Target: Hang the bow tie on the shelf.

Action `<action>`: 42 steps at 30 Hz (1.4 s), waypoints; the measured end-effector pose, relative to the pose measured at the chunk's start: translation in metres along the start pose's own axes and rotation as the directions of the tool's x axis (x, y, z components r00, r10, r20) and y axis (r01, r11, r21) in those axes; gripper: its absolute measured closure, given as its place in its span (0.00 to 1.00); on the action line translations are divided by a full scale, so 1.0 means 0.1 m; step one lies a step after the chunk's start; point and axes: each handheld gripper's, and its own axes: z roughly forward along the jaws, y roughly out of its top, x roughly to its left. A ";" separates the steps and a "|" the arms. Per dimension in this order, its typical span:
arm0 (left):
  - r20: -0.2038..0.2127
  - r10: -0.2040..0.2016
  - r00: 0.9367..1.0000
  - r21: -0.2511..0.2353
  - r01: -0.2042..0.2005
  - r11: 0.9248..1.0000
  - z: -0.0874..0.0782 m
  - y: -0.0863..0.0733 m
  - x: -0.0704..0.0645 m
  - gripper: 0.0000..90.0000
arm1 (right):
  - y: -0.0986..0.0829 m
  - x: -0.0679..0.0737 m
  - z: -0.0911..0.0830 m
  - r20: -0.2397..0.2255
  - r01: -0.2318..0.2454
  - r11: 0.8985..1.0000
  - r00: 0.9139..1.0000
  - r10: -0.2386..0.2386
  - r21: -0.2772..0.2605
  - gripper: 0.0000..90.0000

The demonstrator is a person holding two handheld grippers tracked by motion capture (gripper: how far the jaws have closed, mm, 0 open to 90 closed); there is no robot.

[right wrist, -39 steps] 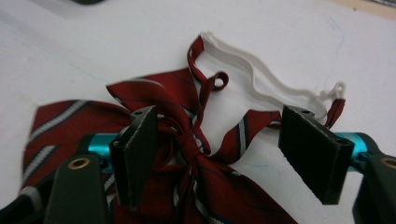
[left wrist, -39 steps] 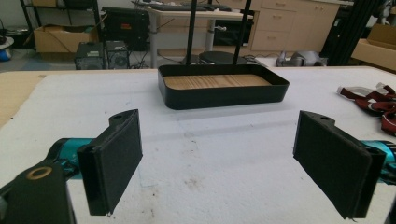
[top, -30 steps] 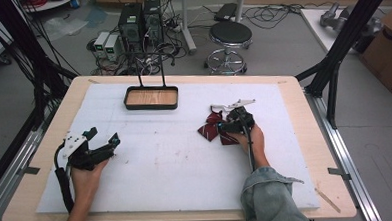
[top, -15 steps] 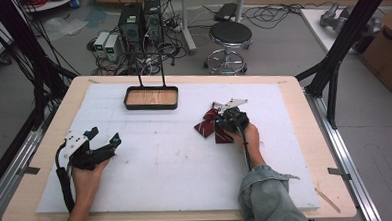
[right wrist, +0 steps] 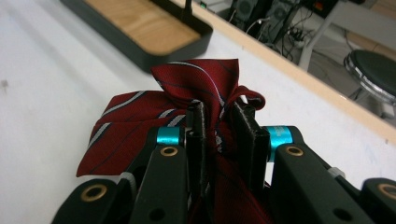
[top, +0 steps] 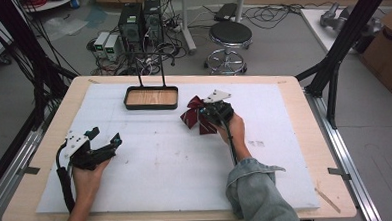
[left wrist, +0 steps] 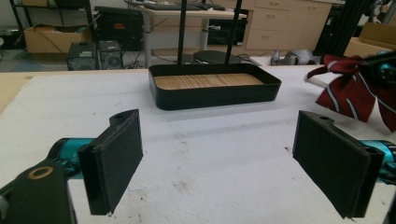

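Two grippers work over a white foam-like sheet [top: 186, 166] on a pale wooden table [top: 303, 93]: the left gripper [left wrist: 219, 154] rests spread wide, its flat black pads apart, while the right gripper [right wrist: 219, 135] is clenched on a red striped bow tie [right wrist: 140, 121]. Beyond sits a black tray [top: 151, 98] with wood-grain floor, then a round stool [top: 229, 36] and computers [top: 140, 18]. No writing is legible.

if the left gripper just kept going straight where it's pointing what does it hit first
Probably the black tray: it sits dead ahead between the open left gripper jaws, with bare white mat before it. Depth is hard to judge.
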 end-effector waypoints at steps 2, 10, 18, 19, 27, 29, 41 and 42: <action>0.001 0.000 1.000 0.000 0.000 1.000 0.00 0.00 0.00 0.18 | 0.10 0.01 0.00 0.005 -0.005 1.000 1.000 0.005 -0.024 0.84; -0.001 0.002 1.000 0.002 -0.002 1.000 -0.02 -0.01 0.02 0.18 | 0.40 -0.07 -0.05 0.048 -0.014 0.992 0.999 0.021 -0.125 0.84; 0.001 0.001 1.000 0.003 -0.001 1.000 -0.01 -0.02 0.01 0.18 | 0.74 -0.25 -0.20 0.069 -0.055 0.975 0.995 0.071 -0.213 0.84; 0.001 0.001 1.000 0.002 -0.001 1.000 -0.01 -0.02 0.01 0.18 | 0.85 -0.27 -0.23 0.074 -0.049 0.972 0.995 0.067 -0.231 0.84; 0.007 0.002 1.000 0.004 -0.002 1.000 -0.01 -0.02 0.01 0.18 | 1.23 -0.23 -0.23 0.061 -0.046 0.950 0.996 0.068 -0.309 0.84; 0.009 0.000 1.000 0.005 0.000 1.000 -0.01 -0.02 0.01 0.18 | 1.27 -0.21 -0.22 0.055 -0.048 0.947 0.996 0.069 -0.319 0.84; 0.011 -0.013 1.000 0.003 0.013 1.000 -0.02 -0.02 0.04 0.18 | 1.43 0.18 0.32 -0.042 0.040 0.971 0.998 -0.051 -0.235 0.84; 0.012 -0.013 1.000 0.006 0.013 1.000 -0.02 -0.02 0.04 0.18 | 1.42 0.19 0.36 -0.053 0.043 0.973 0.997 -0.056 -0.227 0.84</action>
